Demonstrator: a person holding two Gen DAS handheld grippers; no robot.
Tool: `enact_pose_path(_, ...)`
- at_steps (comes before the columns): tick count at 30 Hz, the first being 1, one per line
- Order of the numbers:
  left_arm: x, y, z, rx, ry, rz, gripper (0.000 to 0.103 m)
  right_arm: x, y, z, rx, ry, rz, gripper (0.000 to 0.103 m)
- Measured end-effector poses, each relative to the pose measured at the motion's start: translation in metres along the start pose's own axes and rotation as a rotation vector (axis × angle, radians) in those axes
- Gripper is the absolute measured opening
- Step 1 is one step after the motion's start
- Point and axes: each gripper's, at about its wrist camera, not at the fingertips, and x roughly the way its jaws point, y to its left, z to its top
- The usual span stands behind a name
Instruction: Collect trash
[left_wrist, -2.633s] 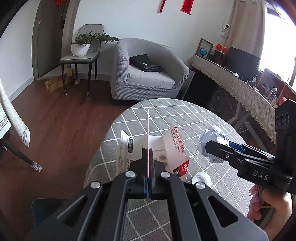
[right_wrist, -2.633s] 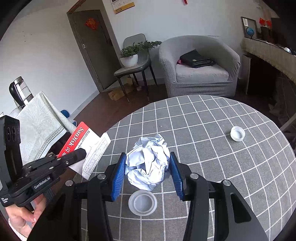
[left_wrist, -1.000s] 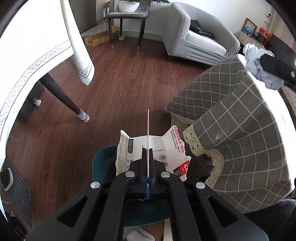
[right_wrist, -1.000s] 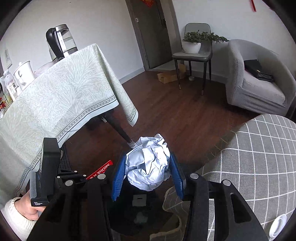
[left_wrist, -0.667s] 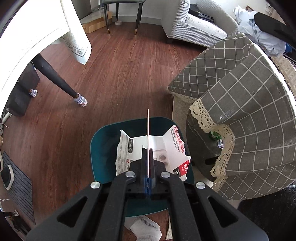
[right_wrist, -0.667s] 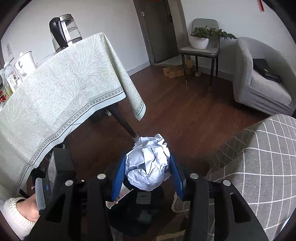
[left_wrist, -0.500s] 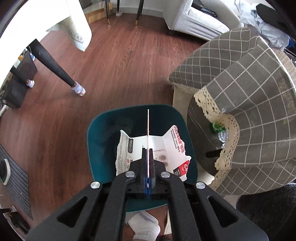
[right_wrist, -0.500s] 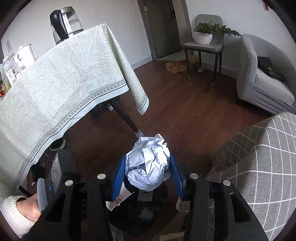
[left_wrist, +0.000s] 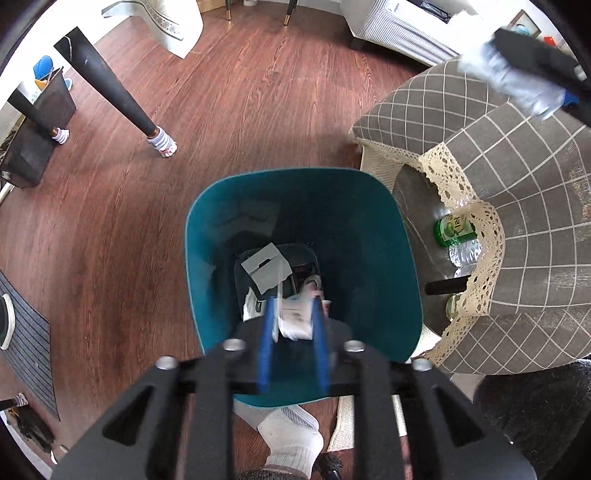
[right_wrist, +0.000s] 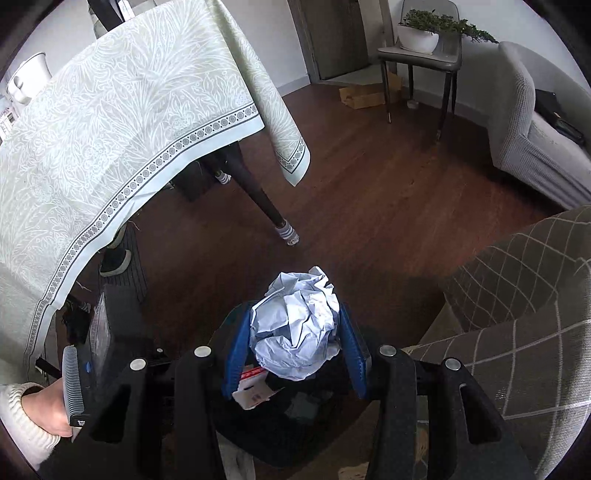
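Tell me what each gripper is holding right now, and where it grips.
The right gripper clamps the crumpled paper ball across its sides. The left gripper, jaws just opening, holds nothing; the card packaging drops into the teal bin.

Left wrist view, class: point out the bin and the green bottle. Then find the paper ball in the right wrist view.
bin (left_wrist: 207, 236): left wrist view, teal left wall.
green bottle (left_wrist: 455, 230): left wrist view, its label.
paper ball (right_wrist: 295, 325): right wrist view, crumpled middle.

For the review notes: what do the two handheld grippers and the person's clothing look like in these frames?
Both grippers are matte black with angular cut-out arms, round silver bolt heads and bright blue pads lining the jaws: left gripper, right gripper. In the right wrist view the left unit shows a ribbed grey grip and a small white label. The left hand comes out of a cream ribbed-knit cuff. No cables visible.
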Motion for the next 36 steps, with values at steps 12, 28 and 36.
enact_pose_path(12,-0.058,0.013,0.008,-0.021,-0.212,0.010,0.055,0.047,0.014,-0.007,-0.025,0.094,-0.005,0.047)
enact_pose_path(28,-0.146,0.001,0.036,-0.065,-0.476,0.006,0.051,0.091,0.022,-0.035,-0.041,0.211,0.027,0.047)
enact_pose_path(36,-0.182,-0.011,0.050,-0.064,-0.559,0.005,0.039,0.105,0.031,-0.054,-0.084,0.271,0.081,0.049)
